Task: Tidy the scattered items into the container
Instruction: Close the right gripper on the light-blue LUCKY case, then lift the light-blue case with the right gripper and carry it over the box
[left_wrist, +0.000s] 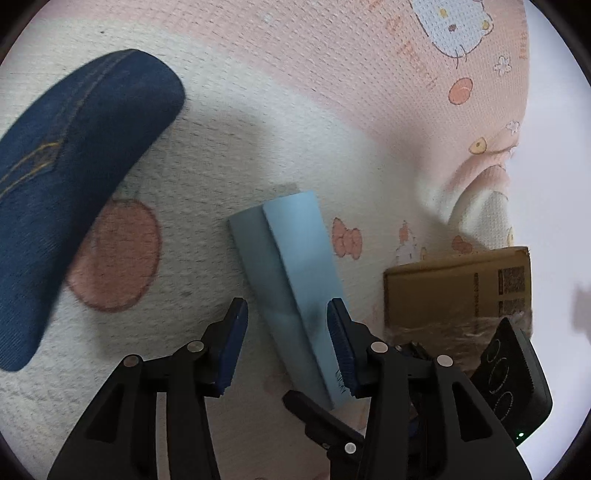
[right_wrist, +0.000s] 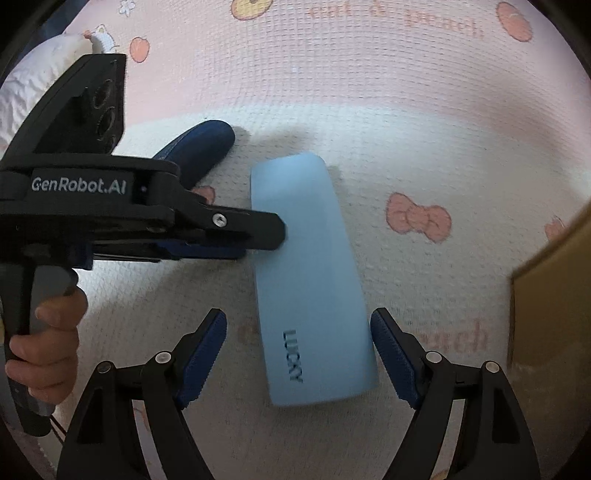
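A light blue case marked LUCKY (right_wrist: 310, 280) lies on the pink and white printed cloth; it also shows in the left wrist view (left_wrist: 291, 280). My left gripper (left_wrist: 288, 347) is open, its jaws on either side of the case's near end; seen from the right wrist view (right_wrist: 266, 236) it reaches the case's left edge. My right gripper (right_wrist: 299, 358) is open and straddles the case's lettered end. A dark blue denim case (left_wrist: 70, 177) lies at the left, also visible in the right wrist view (right_wrist: 199, 147). A cardboard box (left_wrist: 458, 291) stands at the right.
The cardboard box's edge (right_wrist: 550, 295) shows at the right of the right wrist view. The cloth bunches into a fold (left_wrist: 476, 195) behind the box. A white pillow-like bundle (right_wrist: 40, 77) lies at the far left.
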